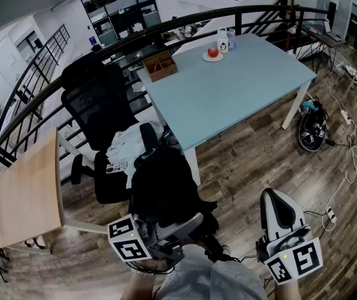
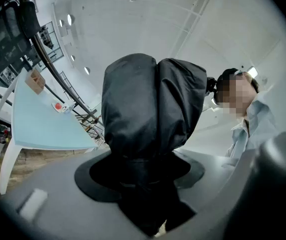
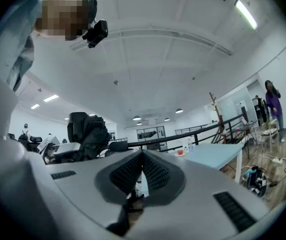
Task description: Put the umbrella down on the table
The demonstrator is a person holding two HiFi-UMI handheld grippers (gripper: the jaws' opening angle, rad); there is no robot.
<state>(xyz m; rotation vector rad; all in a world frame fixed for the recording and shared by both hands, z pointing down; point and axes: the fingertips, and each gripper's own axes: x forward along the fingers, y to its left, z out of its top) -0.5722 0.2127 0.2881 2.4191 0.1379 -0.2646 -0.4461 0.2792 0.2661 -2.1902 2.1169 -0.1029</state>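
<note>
A folded black umbrella (image 1: 164,186) stands up out of my left gripper (image 1: 173,230) at the bottom of the head view, over the wooden floor. In the left gripper view its bunched canopy (image 2: 153,104) fills the middle, and the left gripper (image 2: 141,176) is shut on its lower part. The light blue table (image 1: 228,89) lies ahead, well apart from the umbrella. My right gripper (image 1: 276,200) is at the bottom right, shut with nothing in it. In the right gripper view its ribbed pads (image 3: 155,173) meet, and the umbrella (image 3: 90,134) shows to its left.
On the blue table's far end are a wooden box (image 1: 160,65), a plate with a red thing (image 1: 213,54) and a white bottle (image 1: 222,40). A black office chair (image 1: 97,102) with white cloth stands left of it. A wooden table (image 1: 28,192), a floor bag (image 1: 312,130) and cables (image 1: 347,149) are around.
</note>
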